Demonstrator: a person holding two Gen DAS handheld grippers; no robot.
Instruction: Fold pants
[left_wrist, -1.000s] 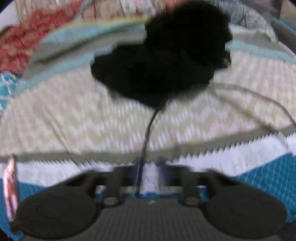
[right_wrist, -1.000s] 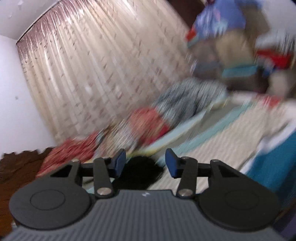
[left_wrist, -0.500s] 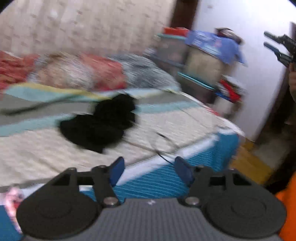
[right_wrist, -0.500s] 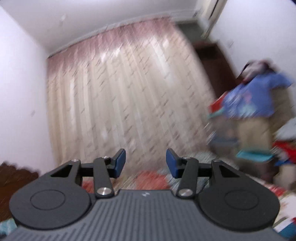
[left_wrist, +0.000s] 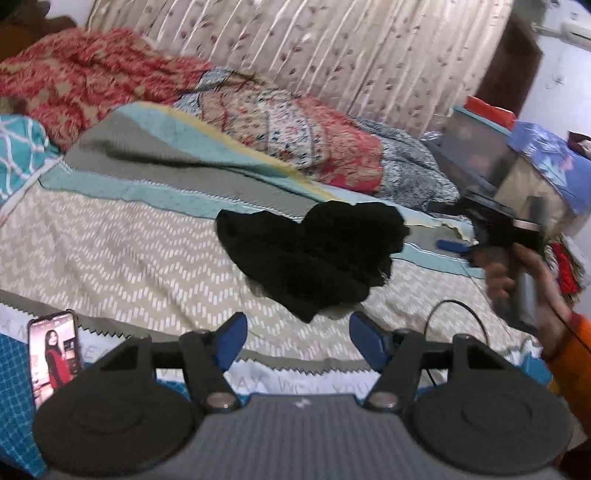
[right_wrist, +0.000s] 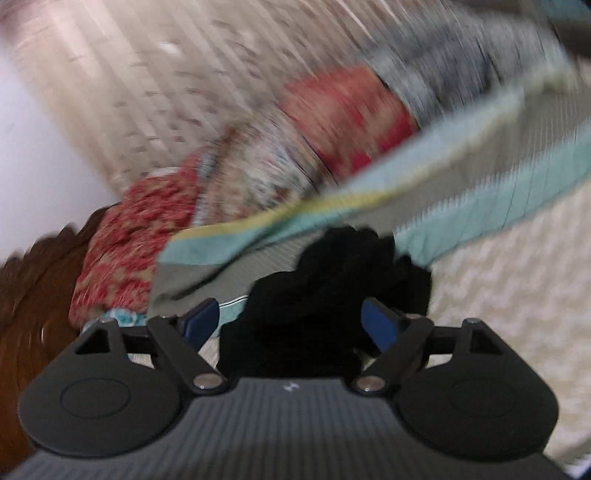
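Observation:
Black pants lie crumpled in a heap on the patterned bed quilt. My left gripper stands open at the near side of the heap, over the bed's front edge, with nothing between its blue pads. In the left wrist view a hand holds my right gripper just right of the heap. The right wrist view is blurred. There the pants lie close ahead of my right gripper, whose jaws are opening. Cloth shows in the gap, and neither pad presses on it.
A phone with a lit screen lies at the bed's front left edge. A thin black cable loops over the quilt at right. Floral blankets are piled along the curtain. Storage boxes stand far right, and a wooden headboard at left.
My left gripper opened from shut, pulled back and rose, leaving the pants on the bed. The right gripper swung down from facing the curtain to the pants, and its jaws widened.

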